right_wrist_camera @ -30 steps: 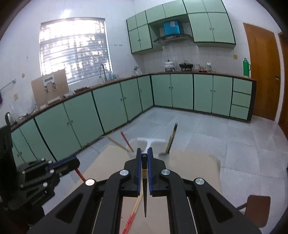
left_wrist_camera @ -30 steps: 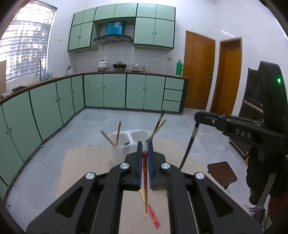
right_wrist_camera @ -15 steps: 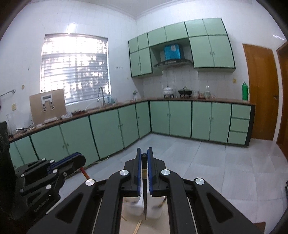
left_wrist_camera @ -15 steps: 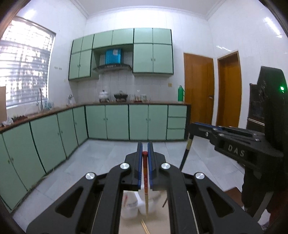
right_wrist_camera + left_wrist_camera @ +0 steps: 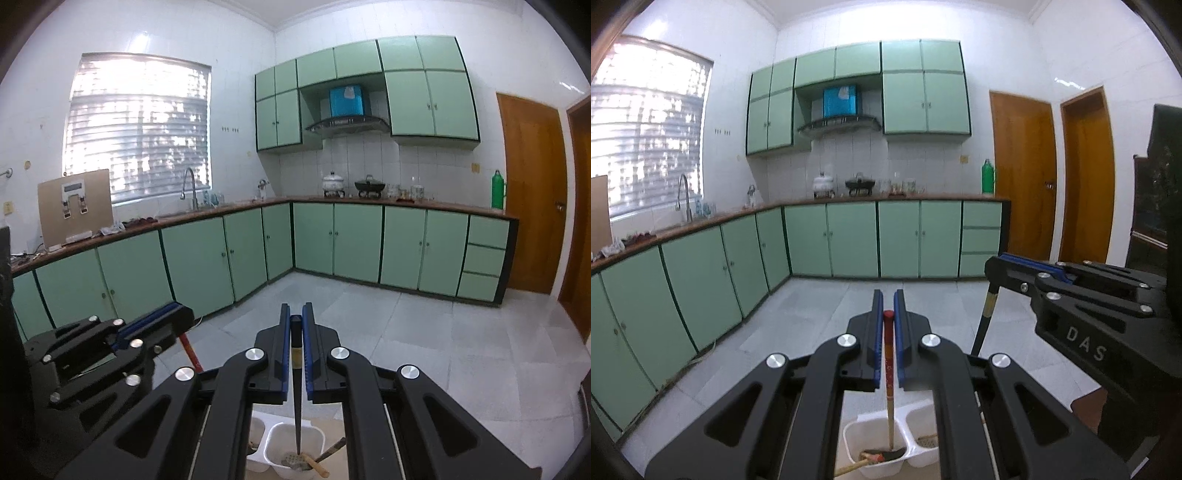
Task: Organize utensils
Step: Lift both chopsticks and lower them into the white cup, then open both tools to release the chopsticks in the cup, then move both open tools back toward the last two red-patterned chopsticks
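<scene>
My left gripper (image 5: pixel 888 299) is shut on a red-topped chopstick (image 5: pixel 888 354) that hangs down over the left compartment of a white two-compartment holder (image 5: pixel 849 435). My right gripper (image 5: pixel 295 312) is shut on a black chopstick (image 5: pixel 296 406) whose thin tip points down into the right compartment of the holder (image 5: pixel 320 439). The two grippers sit side by side. In the left wrist view the right gripper (image 5: pixel 1004 264) shows with its black stick (image 5: pixel 984 317). In the right wrist view the left gripper (image 5: pixel 177 314) shows with its red stick (image 5: pixel 190 350). Other chopsticks (image 5: pixel 868 458) lie in the compartments.
The holder stands on a cardboard-covered table (image 5: pixel 332 424) at the bottom of both views. Beyond it lie a tiled floor, green base cabinets (image 5: pixel 849 240) under a counter, and wooden doors (image 5: pixel 1019 177). A brown stool (image 5: pixel 1089 406) stands low on the right.
Both grippers have moved forward and up with their chopsticks. The holder has slid from mid-view to the bottom edge, under the hanging sticks. Both grips are unchanged.
</scene>
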Motion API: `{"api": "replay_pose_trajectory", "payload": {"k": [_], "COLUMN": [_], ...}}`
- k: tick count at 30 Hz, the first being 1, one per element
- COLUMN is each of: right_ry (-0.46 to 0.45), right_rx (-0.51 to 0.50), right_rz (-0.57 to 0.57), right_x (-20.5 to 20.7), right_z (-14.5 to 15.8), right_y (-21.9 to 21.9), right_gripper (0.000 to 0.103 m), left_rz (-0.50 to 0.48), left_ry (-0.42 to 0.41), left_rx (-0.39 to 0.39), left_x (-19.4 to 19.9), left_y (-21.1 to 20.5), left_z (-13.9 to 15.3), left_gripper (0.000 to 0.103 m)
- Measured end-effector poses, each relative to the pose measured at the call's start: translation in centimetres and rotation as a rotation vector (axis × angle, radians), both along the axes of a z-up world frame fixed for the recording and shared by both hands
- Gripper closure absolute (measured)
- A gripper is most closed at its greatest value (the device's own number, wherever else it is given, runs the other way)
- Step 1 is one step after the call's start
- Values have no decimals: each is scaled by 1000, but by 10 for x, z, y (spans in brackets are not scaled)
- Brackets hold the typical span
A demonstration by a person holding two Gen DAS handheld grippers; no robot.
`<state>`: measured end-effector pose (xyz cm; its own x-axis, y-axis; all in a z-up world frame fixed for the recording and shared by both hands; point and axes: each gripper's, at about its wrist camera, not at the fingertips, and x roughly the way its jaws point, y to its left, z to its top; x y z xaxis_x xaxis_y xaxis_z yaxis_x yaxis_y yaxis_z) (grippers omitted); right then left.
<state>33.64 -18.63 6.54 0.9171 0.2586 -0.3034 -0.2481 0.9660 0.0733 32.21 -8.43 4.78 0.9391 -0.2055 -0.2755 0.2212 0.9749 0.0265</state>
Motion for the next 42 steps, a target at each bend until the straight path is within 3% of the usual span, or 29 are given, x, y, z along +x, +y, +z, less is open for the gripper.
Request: {"api": "replay_pose_trajectory", "payload": {"k": [5,7,9,11,13,20,22,25,34,42], "right_ry": [77,77,70,63,53,35,25,22,109,233], "right_rx": [-19,-26,-28,-36,-46,-10,-14,-20,36,39], "right_rz": [8,2,-11,-19,-30,-56,-65,-83,-100,-111], "right_x": [12,8,3,-3,-11,-53,-71,-98,-165,-198], "right_z": [-21,-24,-23,-22,-21,-24,-29,-43,-102,-159], "right_y": [2,-1,-5,-10,-15,-34,-37,-40,-50,-38], "right_gripper": [96,84,72,68,60,46,36,25,6,6], "left_rz": [13,17,19,27,28,32,27,24,59,92], "left_ry": [55,50,43,33,20,-10,-11,8,130,268], "left_rx": [6,9,5,-1,-2,4,9,-8,-50,-21], "left_x": [9,6,1,-8,-16,-62,-81,-108,-166,-191], "left_y": [10,15,20,25,29,36,38,46,73,89], "left_z": [-14,-14,-11,-7,-3,0,-5,-19,-86,-149], "left_gripper": [95,93,84,74,73,55,50,42,25,23]}}
